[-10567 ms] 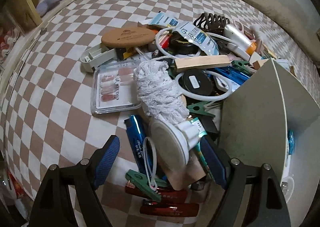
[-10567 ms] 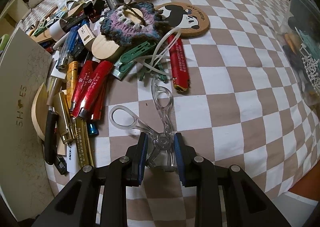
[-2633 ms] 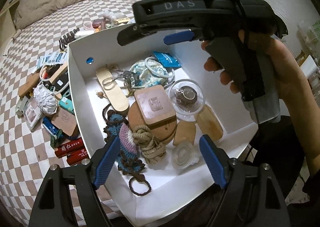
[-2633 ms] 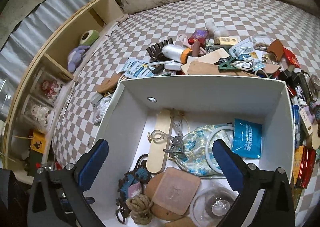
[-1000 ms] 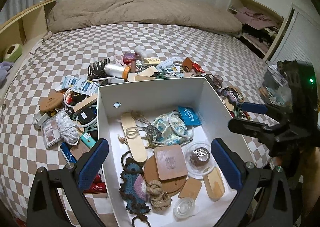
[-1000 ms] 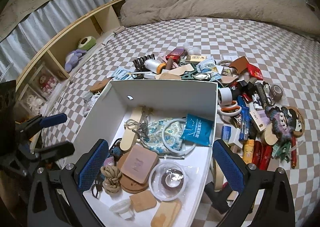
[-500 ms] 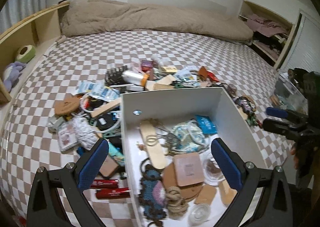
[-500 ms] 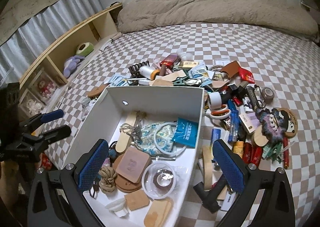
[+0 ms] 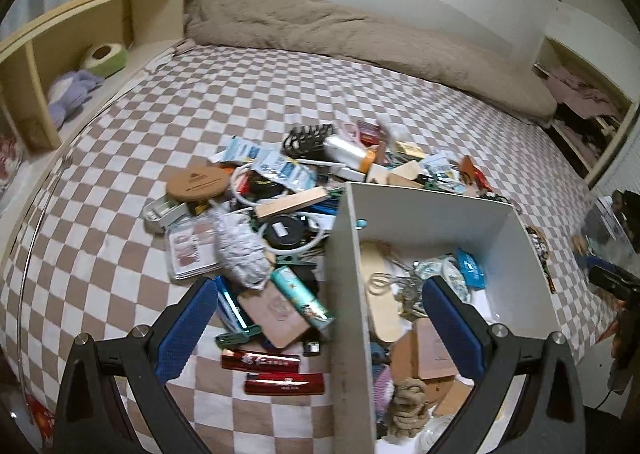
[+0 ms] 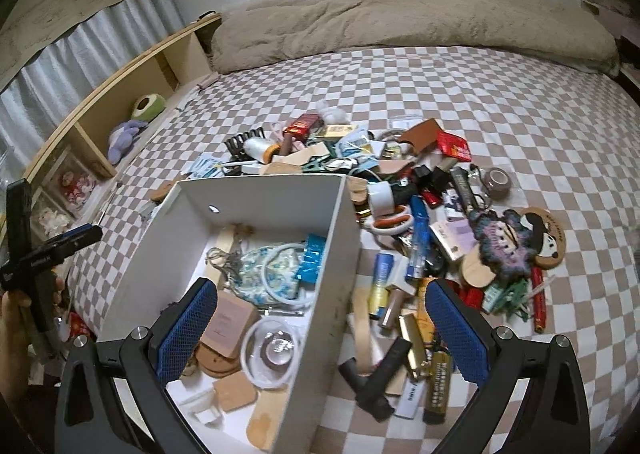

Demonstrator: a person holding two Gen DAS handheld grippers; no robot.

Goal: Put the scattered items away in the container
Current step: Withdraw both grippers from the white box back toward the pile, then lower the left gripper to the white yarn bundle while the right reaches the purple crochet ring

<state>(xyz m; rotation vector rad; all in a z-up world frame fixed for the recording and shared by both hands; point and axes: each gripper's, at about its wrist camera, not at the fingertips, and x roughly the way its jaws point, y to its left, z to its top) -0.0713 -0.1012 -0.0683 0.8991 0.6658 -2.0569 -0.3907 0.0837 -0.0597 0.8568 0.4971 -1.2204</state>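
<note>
Above white cardboard box on checkered bedspread: left gripper and right gripper both spread wide, holding nothing. Between picks, judging by scattered clutter piles beside both walls. Next: drop onto one loose piece, clamp.

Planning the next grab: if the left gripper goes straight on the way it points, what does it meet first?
Probably the box's left wall, centred between the open left gripper's fingers; depth is unclear.
</note>
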